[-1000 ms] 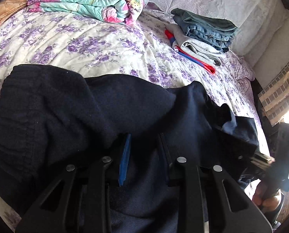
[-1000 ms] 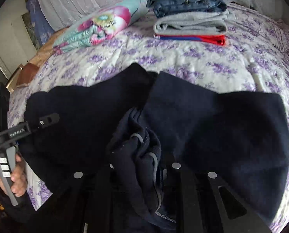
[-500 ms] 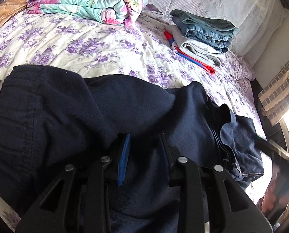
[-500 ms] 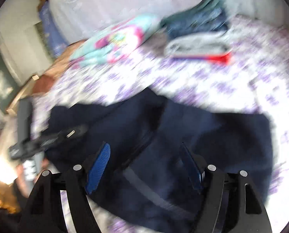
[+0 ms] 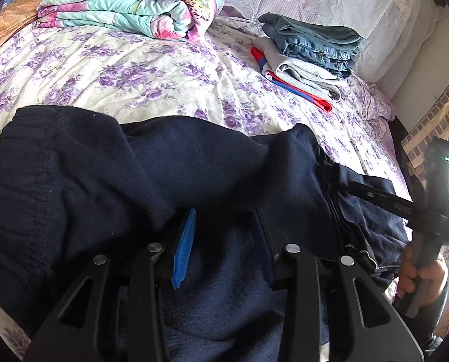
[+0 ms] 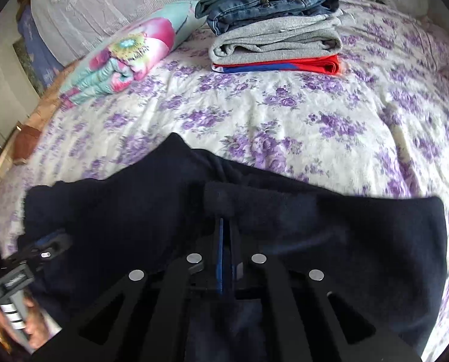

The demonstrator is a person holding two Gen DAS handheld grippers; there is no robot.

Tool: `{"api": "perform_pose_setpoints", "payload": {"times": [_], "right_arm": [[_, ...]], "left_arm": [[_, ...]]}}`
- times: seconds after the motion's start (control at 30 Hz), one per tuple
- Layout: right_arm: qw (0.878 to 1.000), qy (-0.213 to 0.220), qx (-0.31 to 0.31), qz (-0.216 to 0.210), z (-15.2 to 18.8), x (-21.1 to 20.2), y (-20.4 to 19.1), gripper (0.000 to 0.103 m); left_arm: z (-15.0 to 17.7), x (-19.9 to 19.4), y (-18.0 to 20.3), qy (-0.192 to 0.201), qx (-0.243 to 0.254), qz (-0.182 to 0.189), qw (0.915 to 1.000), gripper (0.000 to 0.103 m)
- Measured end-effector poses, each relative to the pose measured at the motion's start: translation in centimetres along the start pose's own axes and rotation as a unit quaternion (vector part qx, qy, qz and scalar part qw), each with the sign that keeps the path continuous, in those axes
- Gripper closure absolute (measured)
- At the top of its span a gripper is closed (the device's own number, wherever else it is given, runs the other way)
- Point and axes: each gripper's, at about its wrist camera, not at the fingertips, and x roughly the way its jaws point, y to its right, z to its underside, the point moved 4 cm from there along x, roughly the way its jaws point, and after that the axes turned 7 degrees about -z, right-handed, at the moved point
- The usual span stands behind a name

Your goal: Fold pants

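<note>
Dark navy pants [image 5: 170, 175] lie bunched on the flowered bed, elastic waistband at the left. They also fill the lower half of the right wrist view [image 6: 330, 241]. My left gripper [image 5: 221, 220] is partly open, and its blue pads sit on either side of a fold of the pants. My right gripper [image 6: 226, 226] is shut on a rolled edge of the pants. The right gripper also shows at the right edge of the left wrist view [image 5: 405, 208], over the pants' far end. The left gripper shows at the lower left of the right wrist view [image 6: 40, 250].
A stack of folded clothes [image 5: 309, 57] [image 6: 272, 24], jeans over grey over red, sits at the back of the bed. A folded floral blanket [image 5: 134, 9] [image 6: 125, 60] lies beside it. The purple-flowered sheet [image 6: 254, 105] stretches between them and the pants.
My right gripper let go of the bunched fabric, swung with its jaws wide open, and has now shut on a rolled edge of the pants. The left gripper has stayed in place.
</note>
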Motion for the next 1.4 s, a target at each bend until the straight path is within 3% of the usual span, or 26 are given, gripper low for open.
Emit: {"api": "perform_pose_setpoints", "payload": {"times": [0.1,0.17,0.27,0.37,0.4,0.5,0.6,0.67,0.73,0.77,0.8,0.83,0.93,1.07,1.1,1.17,1.23,1.3,1.4], "right_arm": [[1.0,0.003,-0.016,-0.025,2.2,-2.3,-1.0,0.083],[0.999,-0.006,-0.031,-0.034,4.3,-3.0,-1.7,0.081],[0.999,-0.027,-0.032,-0.021,6.7,-1.7,-1.7,0.077],[0.999,-0.004,-0.04,-0.018,7.2,-2.3,-1.9,0.073],[0.999,0.002,-0.038,-0.022,7.2,-3.1,-2.0,0.066],[0.997,0.064,-0.018,-0.031,6.5,-7.0,-0.7,0.062],[0.99,0.138,0.017,0.035,6.2,-11.9,2.8,0.052],[0.983,0.16,0.047,0.079,6.7,-14.1,5.5,0.052],[0.981,0.16,0.076,0.074,7.5,-14.8,7.3,0.055],[0.982,0.158,0.085,0.057,8.1,-14.8,7.8,0.062],[0.983,0.153,0.087,0.047,8.5,-14.7,8.0,0.08],[0.984,0.148,0.087,0.037,8.9,-14.4,8.1,0.084],[0.988,0.138,0.073,0.003,9.5,-13.0,7.7,0.085],[0.995,0.058,0.063,0.059,10.3,-7.0,9.1,0.087],[0.993,0.085,0.048,0.063,10.4,-6.9,9.0,0.087],[0.992,0.09,0.018,0.086,10.8,-7.1,8.0,0.086],[0.99,0.097,-0.001,0.102,11.3,-7.5,7.2,0.085],[0.989,0.112,-0.001,0.097,11.5,-8.4,7.0,0.081],[0.988,0.141,0.011,0.069,11.6,-10.5,6.6,0.065]], "left_arm": [[0.1,0.0,0.1,0.0,-0.001,0.0,1.0,0.066],[0.1,0.0,0.1,0.001,0.0,-0.001,1.0,0.066],[0.1,0.0,0.1,0.002,0.001,-0.002,1.0,0.065],[0.0,0.1,0.2,0.002,0.003,0.0,1.0,0.063],[0.0,0.1,0.1,0.002,0.001,0.003,1.0,0.063],[-0.1,0.1,-0.2,0.0,-0.009,0.017,0.9998,0.063],[0.0,0.1,-0.3,0.001,-0.009,0.016,0.9998,0.063],[0.0,0.1,-0.3,0.002,-0.006,0.013,0.9999,0.062],[0.0,0.1,-0.3,0.002,-0.005,0.013,0.9999,0.061],[0.0,0.1,-0.2,0.003,-0.005,0.013,0.9999,0.061],[0.0,0.1,-0.2,0.003,-0.006,0.014,0.9999,0.061],[-0.1,0.1,-0.2,0.004,-0.008,0.015,0.9998,0.061],[-0.1,0.1,-0.2,0.004,-0.012,0.02,0.9997,0.061],[-0.1,0.0,-0.2,0.004,-0.013,0.019,0.9997,0.061],[-0.1,-0.1,-0.2,0.003,-0.014,0.019,0.9997,0.061],[0.2,-1.3,-0.5,0.006,-0.026,0.018,0.9995,0.061],[0.7,-3.6,-1.2,0.026,-0.033,0.008,0.9991,0.054],[1.4,-7.0,-2.5,0.061,-0.052,-0.009,0.9967,0.029],[2.9,-11.1,-5.6,0.089,-0.09,-0.05,0.9907,0.021]]}}
